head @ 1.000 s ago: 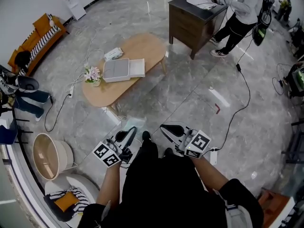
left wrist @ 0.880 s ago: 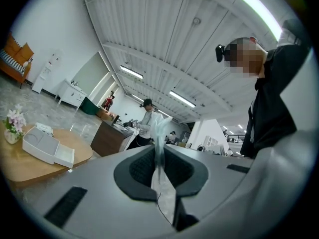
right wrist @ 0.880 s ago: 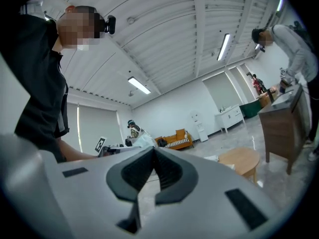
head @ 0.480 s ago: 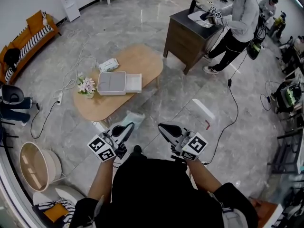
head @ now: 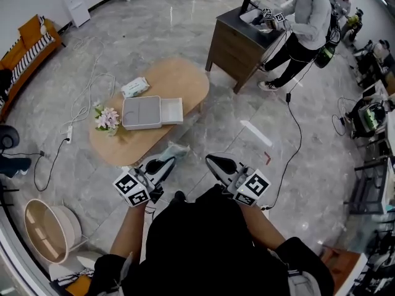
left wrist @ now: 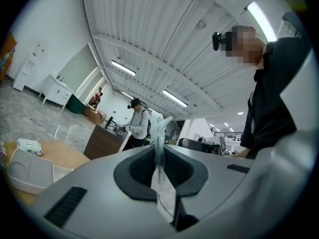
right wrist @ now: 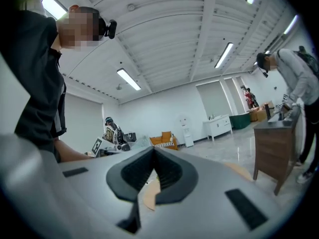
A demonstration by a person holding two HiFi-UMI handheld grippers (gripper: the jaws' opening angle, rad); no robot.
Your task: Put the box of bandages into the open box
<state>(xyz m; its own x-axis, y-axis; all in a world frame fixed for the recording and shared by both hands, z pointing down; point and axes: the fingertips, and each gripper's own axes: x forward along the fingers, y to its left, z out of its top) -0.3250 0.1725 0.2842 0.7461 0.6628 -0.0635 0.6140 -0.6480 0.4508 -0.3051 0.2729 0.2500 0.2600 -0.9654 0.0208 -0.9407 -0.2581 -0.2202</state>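
Closer now sits the counter [head: 179, 73] as both hands advance, left hand-held gripper [head: 165, 163] pinching a clear bag [head: 174, 148], right hand-held gripper [head: 214, 161] pressed together and empty; the bandage box [head: 135, 87] seemingly lies just beyond the open box [head: 142, 111], so spread the right well before reaching.

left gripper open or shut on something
Shut: the left gripper pinches a clear plastic bag, whose film sticks up between its jaws.

The person wears a black top [head: 207, 245]; grey tongs [head: 168, 161] carry square-marker cubes [head: 131, 189].
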